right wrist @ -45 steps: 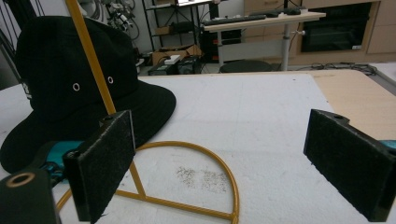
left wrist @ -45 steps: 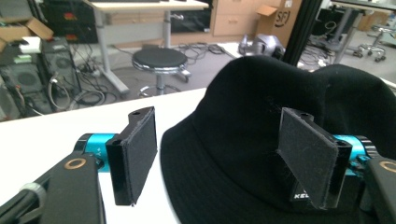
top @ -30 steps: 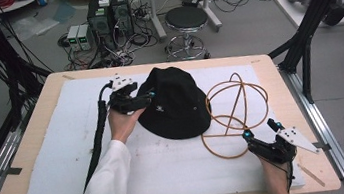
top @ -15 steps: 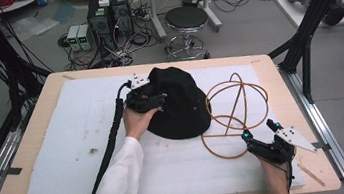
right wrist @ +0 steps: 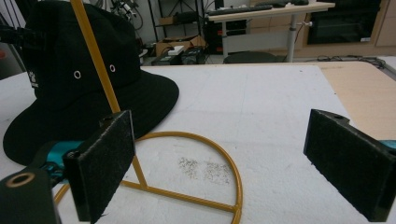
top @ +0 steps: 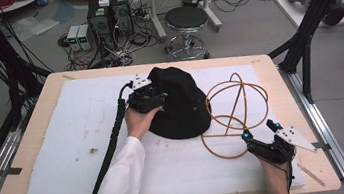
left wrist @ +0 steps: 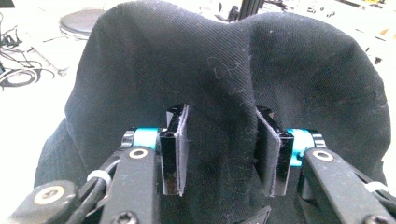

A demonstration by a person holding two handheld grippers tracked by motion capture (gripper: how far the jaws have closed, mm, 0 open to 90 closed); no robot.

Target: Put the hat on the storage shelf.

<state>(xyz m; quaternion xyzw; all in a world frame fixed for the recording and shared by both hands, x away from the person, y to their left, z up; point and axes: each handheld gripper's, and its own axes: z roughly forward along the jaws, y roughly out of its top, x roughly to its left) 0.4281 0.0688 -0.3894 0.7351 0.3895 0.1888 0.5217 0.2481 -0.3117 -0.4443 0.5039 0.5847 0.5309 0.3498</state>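
A black bucket hat (top: 181,106) lies brim-down on the white foam mat (top: 65,141). My left gripper (top: 152,99) rests against the left side of its crown. In the left gripper view the gripper (left wrist: 222,116) has a fold of the hat's crown (left wrist: 224,70) squeezed between its jaws, and the cloth touches both pads. An orange wire frame (top: 234,74) stands just right of the hat, its base ring on the mat. My right gripper (top: 258,130) sits at the near right, open (right wrist: 224,126), facing the frame's upright rod (right wrist: 92,46) and the hat (right wrist: 60,60), holding nothing.
The mat covers most of the wooden table (top: 31,115); bare wood shows along the right edge (right wrist: 369,93). A stool (top: 186,19), computers (top: 108,14) and cables stand on the floor beyond the far edge. Black stand legs (top: 303,39) rise at the right.
My left gripper has moved right from the hat's left edge onto its crown and now pinches the fabric. The right gripper has stayed in place.
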